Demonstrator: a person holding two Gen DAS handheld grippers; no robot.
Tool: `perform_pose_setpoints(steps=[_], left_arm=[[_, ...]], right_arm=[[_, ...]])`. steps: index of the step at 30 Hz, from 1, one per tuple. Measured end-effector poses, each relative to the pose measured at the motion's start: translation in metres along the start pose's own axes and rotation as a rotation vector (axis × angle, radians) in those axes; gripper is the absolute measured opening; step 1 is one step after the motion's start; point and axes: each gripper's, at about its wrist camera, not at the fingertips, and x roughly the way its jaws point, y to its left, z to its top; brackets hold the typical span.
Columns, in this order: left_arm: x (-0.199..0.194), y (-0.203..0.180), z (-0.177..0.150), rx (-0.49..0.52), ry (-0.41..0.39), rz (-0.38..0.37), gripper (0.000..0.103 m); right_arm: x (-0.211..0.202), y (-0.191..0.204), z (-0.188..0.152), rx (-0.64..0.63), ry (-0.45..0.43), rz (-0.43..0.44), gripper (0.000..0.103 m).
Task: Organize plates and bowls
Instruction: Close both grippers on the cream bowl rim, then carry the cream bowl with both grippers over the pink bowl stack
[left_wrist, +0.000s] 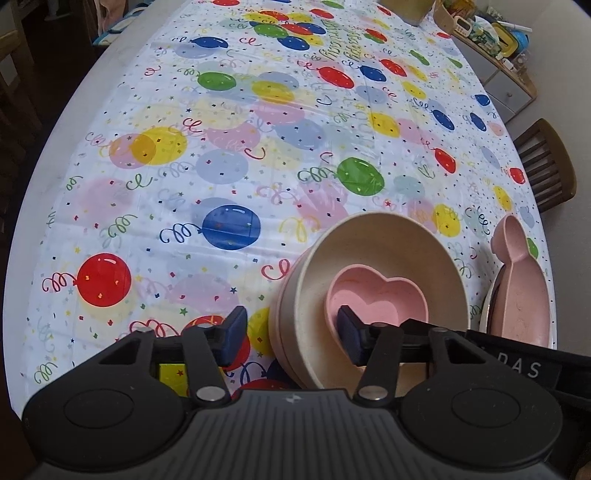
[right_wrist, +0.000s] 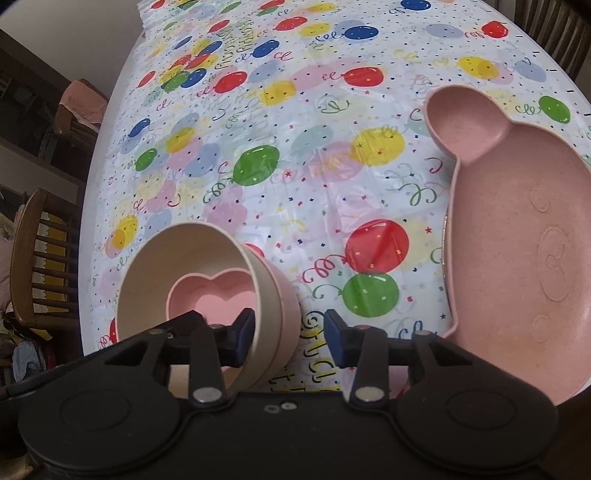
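Note:
A cream bowl (left_wrist: 388, 251) sits nested in a pink bowl (left_wrist: 280, 332) on the balloon tablecloth, with a pink heart-shaped dish (left_wrist: 380, 299) inside it. My left gripper (left_wrist: 291, 336) is open, its jaws straddling the stack's near-left rim. In the right wrist view the cream bowl (right_wrist: 184, 251) holds the heart dish (right_wrist: 214, 291). My right gripper (right_wrist: 290, 336) is open, its jaws straddling the stack's right wall. A pink bear-shaped plate (right_wrist: 517, 229) lies to the right on another plate; it also shows in the left wrist view (left_wrist: 517, 291).
The balloon-print tablecloth (left_wrist: 229, 147) covers the table. Wooden chairs stand at the right (left_wrist: 546, 162) and at the left (right_wrist: 40, 251). A shelf with clutter (left_wrist: 487, 33) stands beyond the far right corner. A box (left_wrist: 406, 11) sits at the far end.

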Motion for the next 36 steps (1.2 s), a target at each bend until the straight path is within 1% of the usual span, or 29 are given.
perform_pose_setpoints(steps=[1, 3, 6, 14, 23, 29, 36], left_arm=[[0.0, -0.001, 0.0, 0.002, 0.001, -0.007, 0.042], [-0.001, -0.003, 0.0, 0.007, 0.002, -0.012, 0.038], [-0.001, -0.004, 0.0, 0.01, 0.001, -0.007, 0.038], [-0.004, -0.008, -0.002, 0.016, 0.01, 0.0, 0.038], [-0.024, -0.022, -0.001, 0.046, -0.015, -0.005, 0.038], [-0.041, -0.048, 0.004, 0.103, -0.04, -0.019, 0.038], [-0.053, -0.086, 0.008, 0.17, -0.051, -0.055, 0.038]], right_arm=[[0.0, 0.0, 0.0, -0.002, 0.0, 0.004, 0.033], [0.0, 0.002, 0.0, -0.008, 0.0, 0.015, 0.029], [0.0, 0.006, 0.0, -0.029, -0.002, 0.022, 0.021], [-0.002, 0.009, -0.001, -0.045, -0.012, 0.005, 0.02], [-0.02, 0.01, -0.001, -0.057, -0.046, 0.006, 0.019], [-0.045, 0.005, 0.003, -0.046, -0.086, 0.007, 0.019], [-0.078, -0.013, 0.009, -0.013, -0.142, -0.001, 0.019]])
